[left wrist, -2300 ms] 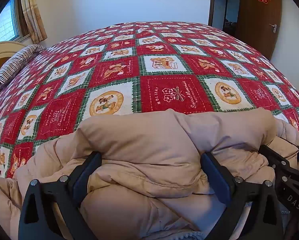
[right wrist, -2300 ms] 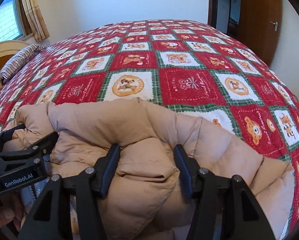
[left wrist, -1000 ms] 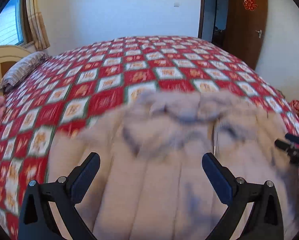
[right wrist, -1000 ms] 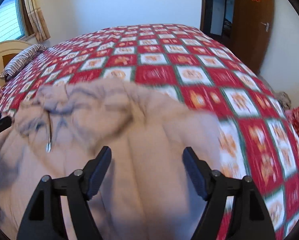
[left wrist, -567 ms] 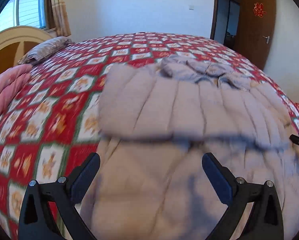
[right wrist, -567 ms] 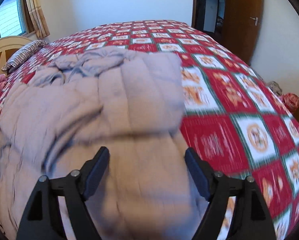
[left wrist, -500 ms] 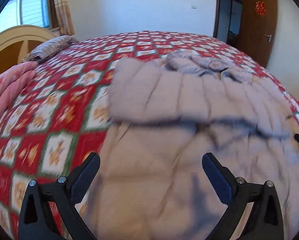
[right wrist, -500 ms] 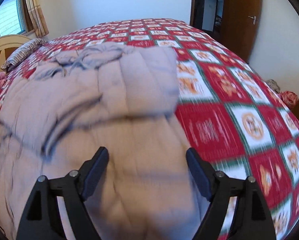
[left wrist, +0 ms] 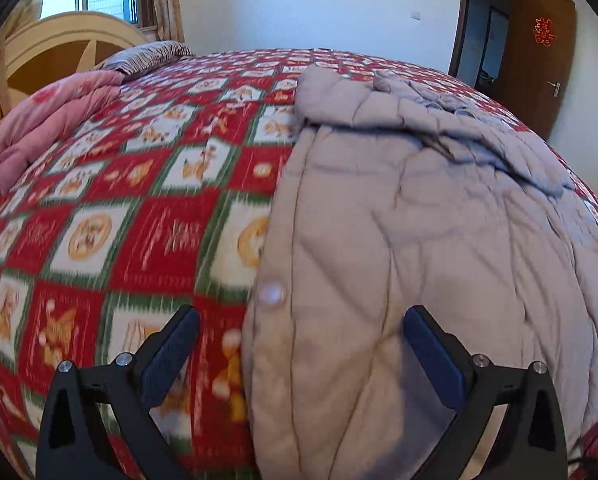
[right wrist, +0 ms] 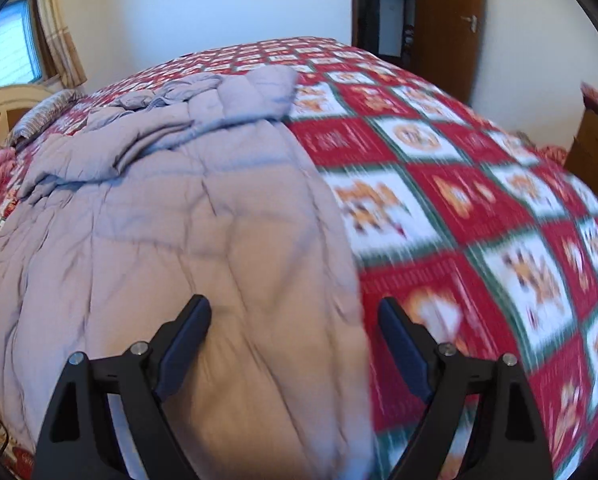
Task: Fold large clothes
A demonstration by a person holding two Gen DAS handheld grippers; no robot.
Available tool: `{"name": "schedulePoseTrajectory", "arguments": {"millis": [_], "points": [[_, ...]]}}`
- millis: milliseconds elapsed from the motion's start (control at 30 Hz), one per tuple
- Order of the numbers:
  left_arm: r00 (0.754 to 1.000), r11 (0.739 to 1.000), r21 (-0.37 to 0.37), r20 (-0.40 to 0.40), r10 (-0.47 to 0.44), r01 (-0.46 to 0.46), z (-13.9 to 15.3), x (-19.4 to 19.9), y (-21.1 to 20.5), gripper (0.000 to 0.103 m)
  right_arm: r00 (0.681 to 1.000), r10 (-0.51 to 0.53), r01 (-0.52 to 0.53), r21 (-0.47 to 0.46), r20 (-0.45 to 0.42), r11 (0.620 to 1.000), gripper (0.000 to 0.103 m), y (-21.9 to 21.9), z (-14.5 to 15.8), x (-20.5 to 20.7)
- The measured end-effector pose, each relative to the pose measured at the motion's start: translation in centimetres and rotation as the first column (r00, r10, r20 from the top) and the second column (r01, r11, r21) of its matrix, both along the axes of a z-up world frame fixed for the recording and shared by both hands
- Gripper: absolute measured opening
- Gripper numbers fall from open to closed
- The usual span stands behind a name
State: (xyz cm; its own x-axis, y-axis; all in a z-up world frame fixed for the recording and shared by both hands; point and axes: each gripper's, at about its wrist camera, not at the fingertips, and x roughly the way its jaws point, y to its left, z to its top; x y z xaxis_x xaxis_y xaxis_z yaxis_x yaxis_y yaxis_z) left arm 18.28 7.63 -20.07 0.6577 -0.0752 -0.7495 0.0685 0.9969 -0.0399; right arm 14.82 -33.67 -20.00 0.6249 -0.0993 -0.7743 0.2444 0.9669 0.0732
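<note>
So the coat [left wrist: 419, 240] is out flat now. A couple of seconds back it was a bunched-up lump right at the near edge of the bed, with both grippers shut on it. Then came one big fling, and now it's spread lengthwise across the red patchwork quilt [left wrist: 147, 216], hem end toward us and the hood bunched at the far end.

Both tools have let go. The left gripper [left wrist: 299, 354] is wide open with nothing in it, hovering over the coat's left edge where the snap buttons run; one finger hangs over the quilt, the other over the padding. The right gripper [right wrist: 295, 344] is spread just as wide and also empty, straddling the coat's right edge, left finger above the fabric and right finger above bare quilt.

My read: the spreading-out step is basically done and no real folding has begun. It isn't tidy, though. The sleeves look flopped across the chest up near the hood, and there's a ridge of wrinkles there. I'd guess the next thing is smoothing that or taking a side edge to fold inward. There's also a pink blanket [left wrist: 47, 128] off to the left, well clear of the coat.
</note>
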Motion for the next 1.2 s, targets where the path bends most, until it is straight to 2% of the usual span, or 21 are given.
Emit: {"name": "schedulePoseTrajectory", "arguments": {"millis": [133, 300, 367, 433, 467, 500, 533, 567, 600, 633, 667, 700, 733, 833, 967, 1200], "points": [[1.000, 1.000, -0.016, -0.001, -0.015, 0.015, -0.4, -1.6, 0.0, 0.102, 1.000, -0.019, 0.019, 0.041, 0.003, 0.999, 0.088, -0.7, -0.5, -2.6], [0.998, 0.995, -0.079, -0.005, -0.055, 0.054, -0.7, -3.0, -0.2, 0.102, 1.000, -0.008, 0.007, 0.075, 0.007, 0.997, 0.087, -0.3, -0.7, -5.4], [0.997, 0.991, -0.115, -0.012, -0.072, 0.070, -1.0, -3.4, -0.2, 0.102, 1.000, 0.009, -0.009, 0.079, 0.011, 0.997, 0.082, 0.1, -0.8, -6.4], [0.997, 0.987, -0.146, -0.022, -0.077, 0.073, -1.2, -3.6, -0.1, 0.098, 0.999, 0.038, -0.040, 0.078, 0.019, 0.996, 0.071, 0.9, -0.9, -7.1], [0.997, 0.986, -0.152, -0.019, -0.079, 0.075, -1.2, -3.7, -0.1, 0.094, 0.998, 0.051, -0.053, 0.093, 0.019, 0.994, 0.066, 1.2, -1.0, -7.3], [0.996, 0.984, -0.156, -0.020, -0.086, 0.082, -1.1, -3.7, -0.2, 0.084, 0.998, 0.061, -0.063, 0.107, 0.020, 0.992, 0.062, 1.3, -1.3, -7.4], [0.995, 0.982, -0.163, -0.017, -0.097, 0.093, -0.9, -3.8, -0.3, 0.077, 0.998, 0.062, -0.065, 0.102, 0.026, 0.993, 0.062, 1.5, -1.5, -7.6], [0.994, 0.981, -0.165, -0.016, -0.107, 0.102, -0.8, -3.9, -0.3, 0.062, 0.998, 0.062, -0.065, 0.101, 0.029, 0.993, 0.061, 1.6, -1.6, -7.6], [0.993, 0.981, -0.160, -0.019, -0.118, 0.113, -0.6, -4.1, -0.5, 0.054, 0.997, 0.064, -0.067, 0.124, 0.033, 0.990, 0.056, 1.4, -1.7, -7.5], [0.992, 0.981, -0.152, -0.016, -0.127, 0.123, -0.4, -4.2, -0.6, 0.042, 0.997, 0.066, -0.071, 0.155, 0.037, 0.985, 0.044, 1.2, -1.8, -7.5], [0.991, 0.980, -0.146, -0.010, -0.135, 0.132, -0.1, -4.4, -0.6, 0.029, 0.997, 0.071, -0.078, 0.188, 0.044, 0.979, 0.037, 1.0, -1.8, -7.5], [0.989, 0.980, -0.139, -0.002, -0.145, 0.144, 0.1, -4.6, -0.6, 0.020, 0.995, 0.078, -0.088, 0.202, 0.053, 0.976, 0.024, 0.9, -1.6, -7.6], [0.988, 0.979, -0.135, 0.007, -0.154, 0.153, 0.4, -4.8, -0.6, 0.018, 0.995, 0.084, -0.095, 0.208, 0.061, 0.973, 0.018, 1.0, -1.3, -7.7], [0.983, 0.973, -0.138, 0.044, -0.179, 0.184, 1.8, -5.7, -0.2, 0.012, 0.994, 0.083, -0.097, 0.225, 0.074, 0.969, 0.014, 1.1, -0.6, -8.1], [0.971, 0.956, -0.181, 0.109, -0.213, 0.230, 4.4, -7.6, 0.8, 0.010, 0.991, 0.085, -0.109, 0.243, 0.108, 0.964, 0.012, 0.9, 1.0, -9.2], [0.952, 0.927, -0.241, 0.178, -0.250, 0.289, 8.3, -10.2, 1.7, 0.008, 0.979, 0.126, -0.164, 0.252, 0.161, 0.954, 0.011, 1.2, 4.4, -11.8]]}}
